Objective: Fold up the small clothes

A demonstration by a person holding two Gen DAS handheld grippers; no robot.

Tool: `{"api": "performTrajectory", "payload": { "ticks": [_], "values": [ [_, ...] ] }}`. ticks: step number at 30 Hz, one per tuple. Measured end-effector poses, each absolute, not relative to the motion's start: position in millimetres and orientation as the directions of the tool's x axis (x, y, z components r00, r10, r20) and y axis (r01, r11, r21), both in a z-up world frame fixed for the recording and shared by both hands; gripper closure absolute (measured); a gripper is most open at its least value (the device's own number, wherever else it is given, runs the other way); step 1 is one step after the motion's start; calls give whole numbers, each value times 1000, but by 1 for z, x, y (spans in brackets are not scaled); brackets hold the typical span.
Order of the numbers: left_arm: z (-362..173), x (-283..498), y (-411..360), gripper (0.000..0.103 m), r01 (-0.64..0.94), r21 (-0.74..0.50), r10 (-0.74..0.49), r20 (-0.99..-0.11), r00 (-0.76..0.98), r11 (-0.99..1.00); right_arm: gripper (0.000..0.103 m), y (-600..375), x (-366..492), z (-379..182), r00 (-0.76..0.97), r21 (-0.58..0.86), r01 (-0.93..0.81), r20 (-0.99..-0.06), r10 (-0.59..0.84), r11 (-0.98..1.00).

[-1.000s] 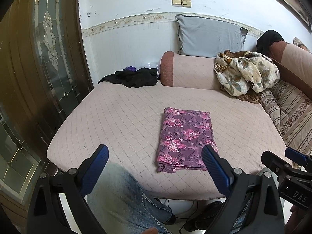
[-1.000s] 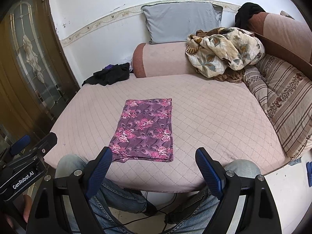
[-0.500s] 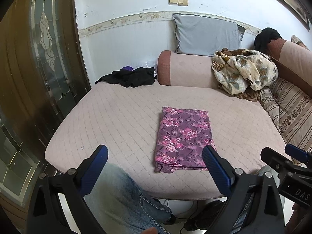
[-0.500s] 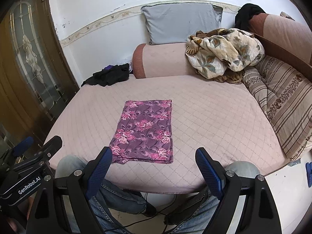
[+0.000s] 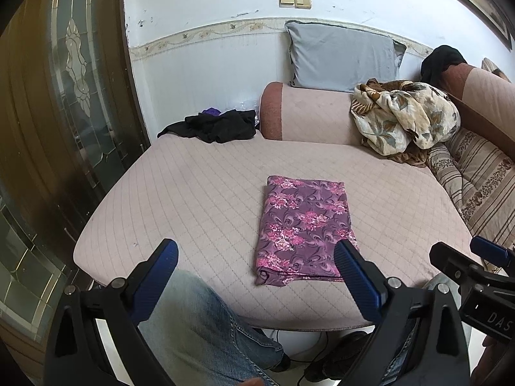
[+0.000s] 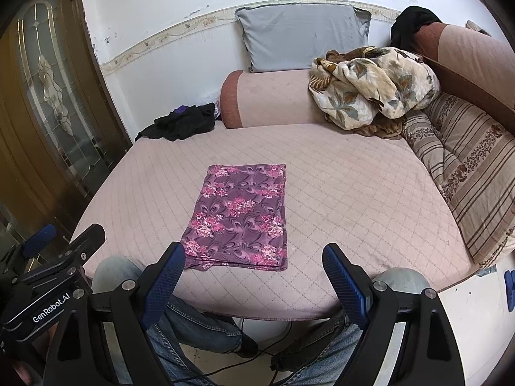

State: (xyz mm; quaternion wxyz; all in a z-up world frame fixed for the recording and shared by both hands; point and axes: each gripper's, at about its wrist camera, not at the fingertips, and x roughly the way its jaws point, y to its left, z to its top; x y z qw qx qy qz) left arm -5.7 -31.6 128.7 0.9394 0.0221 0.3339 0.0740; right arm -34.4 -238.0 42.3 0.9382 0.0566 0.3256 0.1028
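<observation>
Lying folded: purple floral-print cloth (image 5: pixel 304 230) flat on the pink quilted sofa seat (image 5: pixel 199 199), near its front edge, both grippers held back from it.

Cloth is a neat rectangle, long side running away from the cameras, layered edges showing at the near end. Left gripper (image 5: pixel 257 281) hangs over the seat's front edge, 2 blue-padded jaws spread wide, gripping nothing; right pad overlaps the cloth's near right corner in view, contact not clear. Right gripper (image 6: pixel 254 281) likewise wide open and empty, poised in front of the cloth's near edge, apart from it. Person's blue-jeaned knees (image 6: pixel 199 325) below the seat edge. At the back: grey pillow (image 6: pixel 302 37) against the white wall, crumpled cream leaf-print blanket (image 6: pixel 373 90) on the bolster, black clothing heap (image 6: pixel 182 122) at the far left corner, striped cushion (image 6: pixel 466 173) at right.
</observation>
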Motion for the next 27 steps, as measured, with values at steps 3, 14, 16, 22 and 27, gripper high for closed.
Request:
{"api": "performTrajectory", "payload": {
  "ticks": [3,14,16,22,27],
  "values": [
    [128,-6,-32,6,-125,92,155,-625,765,988,13,-239,-31,40,762,175,-156,-604,231,972],
    [122,-6,-30,6,-145,101,176,-620,764,984,13,-238,-29,35,754,175,-156,-614,231,972],
    [120,-4,-30,6,-148,96,175,-625,760,984,13,-238,-28,34,751,175,-154,-619,230,972],
    [119,-6,-33,6,-148,102,179,-622,763,984,13,-239,-27,35,752,171,-154,-618,228,973],
    [119,-2,-34,6,-148,106,182,-628,757,983,13,-234,-23,36,747,161,-174,-621,237,972]
  ]
}}
